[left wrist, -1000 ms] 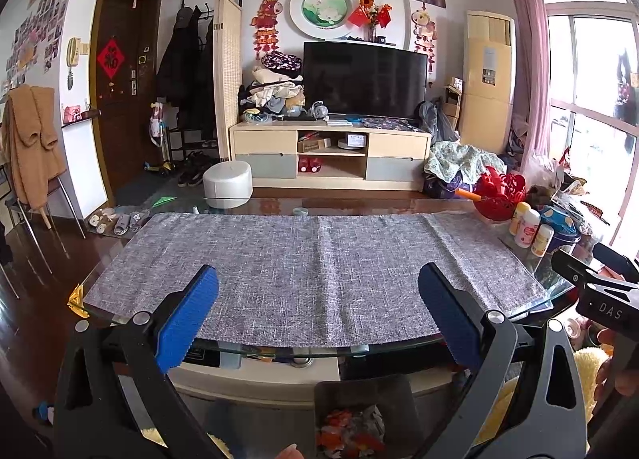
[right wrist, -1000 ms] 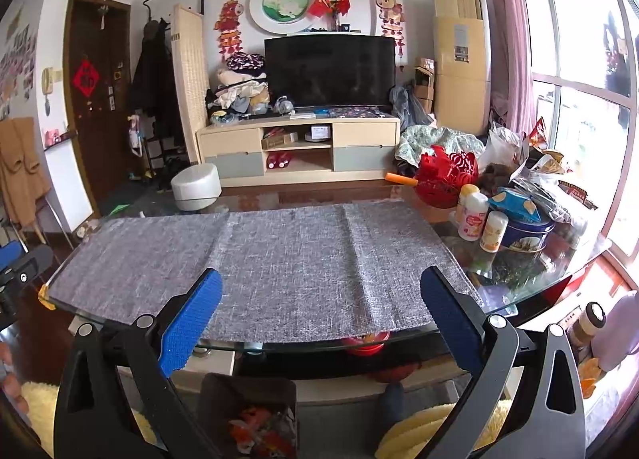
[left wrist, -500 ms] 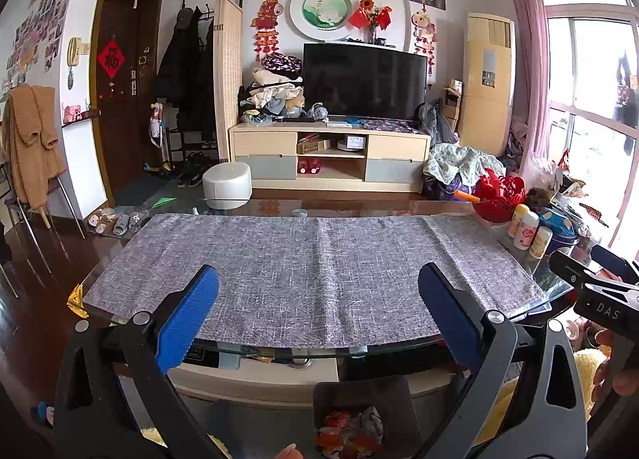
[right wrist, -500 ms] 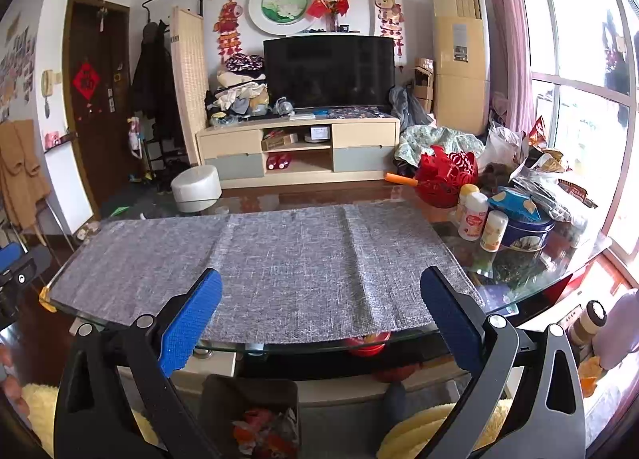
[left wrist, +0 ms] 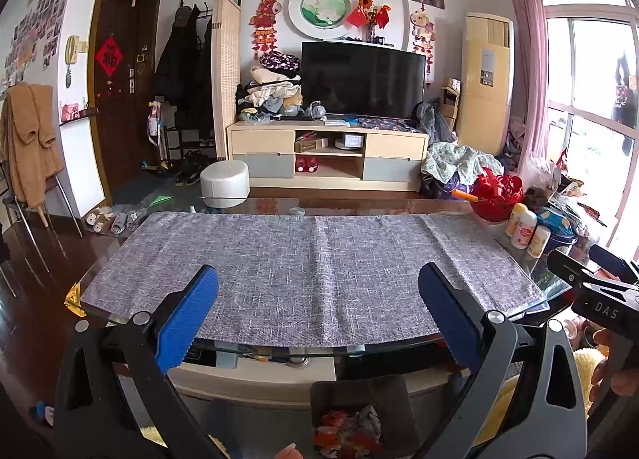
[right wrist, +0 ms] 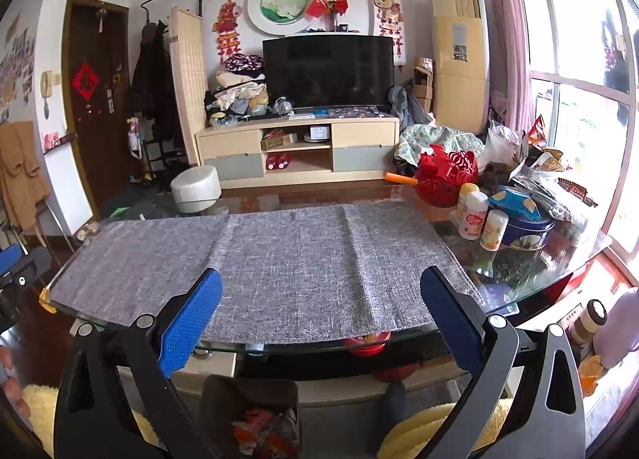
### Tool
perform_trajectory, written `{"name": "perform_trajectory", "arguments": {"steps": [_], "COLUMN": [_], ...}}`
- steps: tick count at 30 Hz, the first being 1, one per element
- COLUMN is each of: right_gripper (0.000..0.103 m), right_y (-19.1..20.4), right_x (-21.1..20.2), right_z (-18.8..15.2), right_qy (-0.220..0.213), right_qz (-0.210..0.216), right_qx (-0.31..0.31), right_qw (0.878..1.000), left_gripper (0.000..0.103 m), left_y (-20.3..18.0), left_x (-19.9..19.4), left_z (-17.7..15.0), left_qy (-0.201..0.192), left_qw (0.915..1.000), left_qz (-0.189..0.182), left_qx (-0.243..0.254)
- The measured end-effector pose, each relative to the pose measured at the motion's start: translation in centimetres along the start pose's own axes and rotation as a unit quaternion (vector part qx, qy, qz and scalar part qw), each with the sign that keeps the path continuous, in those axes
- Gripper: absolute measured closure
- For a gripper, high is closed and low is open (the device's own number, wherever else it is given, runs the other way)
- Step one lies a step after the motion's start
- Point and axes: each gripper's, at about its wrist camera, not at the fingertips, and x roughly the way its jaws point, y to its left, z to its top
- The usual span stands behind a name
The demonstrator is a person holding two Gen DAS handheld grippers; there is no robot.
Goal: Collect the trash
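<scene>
A dark trash bin [left wrist: 359, 399] stands on the floor below the table's near edge, with red, orange and grey scraps [left wrist: 347, 433] inside; the right wrist view shows the same bin [right wrist: 249, 399] and scraps [right wrist: 263, 431]. My left gripper [left wrist: 317, 319] hovers open above the near edge of the grey cloth [left wrist: 311, 263], nothing between its blue pads [left wrist: 187, 323]. My right gripper [right wrist: 319, 319] is open too, empty, over the cloth [right wrist: 279, 259]. The right gripper's tip [left wrist: 599, 279] shows at the left view's right edge.
A glass table [right wrist: 519, 283] carries the cloth. At its right end stand small bottles [right wrist: 473, 215], a blue tin [right wrist: 527, 231], a red basket [right wrist: 443, 175] and bags [right wrist: 531, 175]. A white stool [left wrist: 223, 183] and TV cabinet [left wrist: 327, 155] lie beyond. Yellow fluffy fabric [right wrist: 419, 431] is near the bin.
Both grippers have stayed open and almost still; the views drift only slightly. Nothing was picked up or dropped.
</scene>
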Motion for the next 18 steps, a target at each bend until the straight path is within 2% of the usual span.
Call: {"name": "perform_trajectory", "arguments": {"steps": [18], "right_gripper": [0.003], "right_y": [0.78], "right_x": [-0.26], "right_z": [-0.54], "right_qy": [0.002], "right_qz": [-0.007], "right_qx": [0.005], "right_qw": [1.000], "left_gripper": [0.008], "left_y": [-0.11], "left_x": [-0.13], "left_z": [0.07], "left_qy": [-0.002], "left_qw": [1.0000], "left_qz": [0.001], "left_qx": [-0.001]}}
